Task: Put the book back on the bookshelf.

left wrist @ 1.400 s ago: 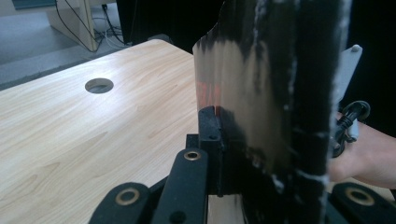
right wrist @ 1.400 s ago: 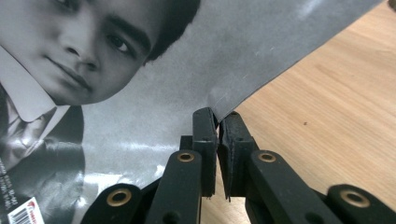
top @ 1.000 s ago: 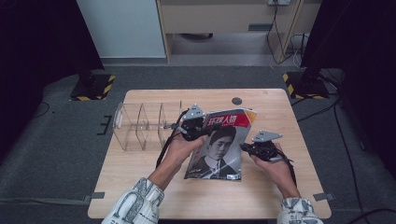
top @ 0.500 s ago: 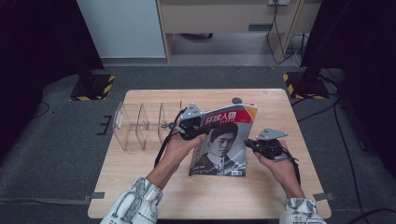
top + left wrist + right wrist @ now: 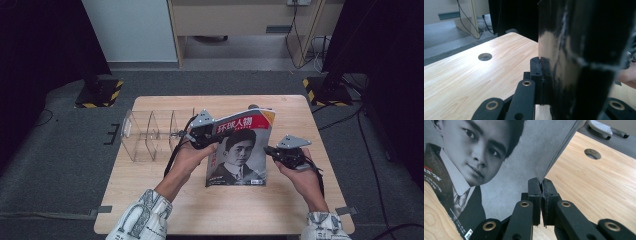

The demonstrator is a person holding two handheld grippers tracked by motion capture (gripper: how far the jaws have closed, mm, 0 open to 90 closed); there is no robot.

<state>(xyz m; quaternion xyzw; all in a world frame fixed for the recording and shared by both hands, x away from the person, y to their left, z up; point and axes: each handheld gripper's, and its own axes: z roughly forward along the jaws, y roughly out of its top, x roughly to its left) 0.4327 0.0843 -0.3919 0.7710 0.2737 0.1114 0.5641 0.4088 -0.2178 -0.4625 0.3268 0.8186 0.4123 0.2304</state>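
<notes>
A magazine [image 5: 240, 149] with a red title band and a black-and-white portrait on its cover stands tilted up off the wooden table [image 5: 165, 210], its lower edge near the tabletop. My left gripper [image 5: 210, 134] is shut on its upper left edge; in the left gripper view the dark back cover [image 5: 584, 55] rises right in front of the jaws. My right gripper [image 5: 268, 149] is shut on the magazine's right edge, and the right gripper view has the cover portrait [image 5: 481, 157] to the left of the clamped jaws.
A clear acrylic divider rack [image 5: 150, 134] stands on the table's left part, just beyond my left hand. A round cable hole [image 5: 592, 153] sits in the tabletop near the far edge. Dark floor, cables and stand bases surround the table.
Both grippers have raised the magazine's top edge higher and carried it slightly right, so it stands steeper than before. The grips have not changed.
</notes>
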